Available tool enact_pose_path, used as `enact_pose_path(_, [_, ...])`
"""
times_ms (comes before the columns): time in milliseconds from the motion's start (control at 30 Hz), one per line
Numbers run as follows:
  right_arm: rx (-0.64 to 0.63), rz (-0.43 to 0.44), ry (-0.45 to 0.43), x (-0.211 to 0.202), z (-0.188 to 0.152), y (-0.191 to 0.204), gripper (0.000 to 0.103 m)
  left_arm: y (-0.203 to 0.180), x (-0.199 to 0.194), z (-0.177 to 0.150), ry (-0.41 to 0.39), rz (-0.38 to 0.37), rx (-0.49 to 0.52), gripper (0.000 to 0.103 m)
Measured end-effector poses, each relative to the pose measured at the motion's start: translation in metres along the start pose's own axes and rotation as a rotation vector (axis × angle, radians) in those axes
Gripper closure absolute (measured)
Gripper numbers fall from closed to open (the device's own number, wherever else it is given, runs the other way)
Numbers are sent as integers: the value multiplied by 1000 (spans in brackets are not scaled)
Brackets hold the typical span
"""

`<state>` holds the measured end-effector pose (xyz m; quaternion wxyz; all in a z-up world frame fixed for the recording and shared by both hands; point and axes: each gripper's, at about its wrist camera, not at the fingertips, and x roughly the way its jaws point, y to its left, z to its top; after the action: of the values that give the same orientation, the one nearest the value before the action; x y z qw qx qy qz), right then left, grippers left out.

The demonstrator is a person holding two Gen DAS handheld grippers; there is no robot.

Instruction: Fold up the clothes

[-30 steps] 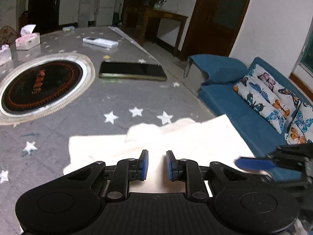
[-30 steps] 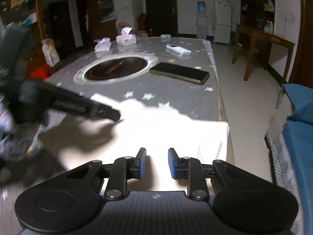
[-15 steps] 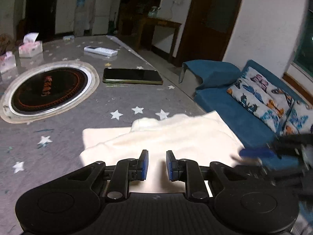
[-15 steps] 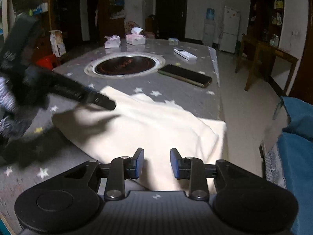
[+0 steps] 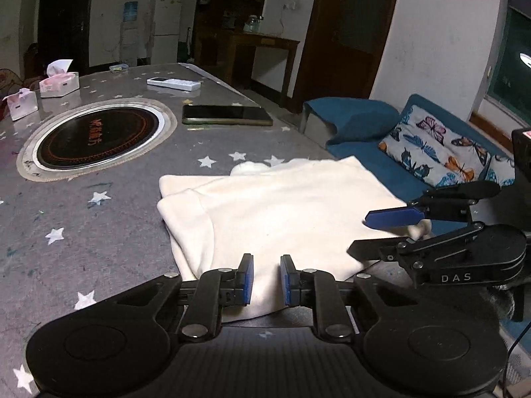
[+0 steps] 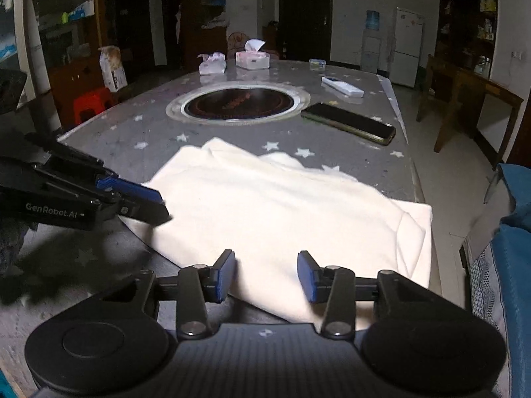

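Note:
A cream folded garment [image 5: 285, 212] lies on the grey star-patterned table [image 5: 109, 225], near its front right corner; it also shows in the right wrist view [image 6: 285, 209]. My left gripper [image 5: 267, 280] hovers over the garment's near edge, jaws a small gap apart and empty. My right gripper [image 6: 265, 275] is open and empty over the garment's near edge. It shows from the side in the left wrist view [image 5: 375, 235], at the garment's right end. The left gripper shows in the right wrist view [image 6: 149, 205] at the garment's left end.
A round black hotplate [image 5: 96, 136] is set in the table. A dark phone [image 5: 227, 115], a white remote [image 5: 174, 83] and two tissue boxes [image 5: 59, 83] lie beyond. A blue sofa [image 5: 391, 152] with butterfly cushions stands right of the table. A red stool [image 6: 89, 104] stands on the left.
The garment has been laid down folded on the table. My right gripper has opened wide and drawn back. My left gripper has pulled back toward the garment's near edge.

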<state>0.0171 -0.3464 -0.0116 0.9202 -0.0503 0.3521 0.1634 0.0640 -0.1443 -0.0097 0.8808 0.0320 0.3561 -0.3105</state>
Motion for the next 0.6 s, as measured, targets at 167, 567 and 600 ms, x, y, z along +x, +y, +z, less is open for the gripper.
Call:
enact_pose_path(167, [13,-4,4,0,1,5,50,0,-6,-3,15,21,-30,75])
enact_pose_path(567, [81,-35,-19,-5,-2,12,20,-4,-39,-13,-40,45,-81,33])
enact_pose_path(600, [88,-37,-21,-6,-3,12,19,-4,-42,-15,-42,48,-84,31])
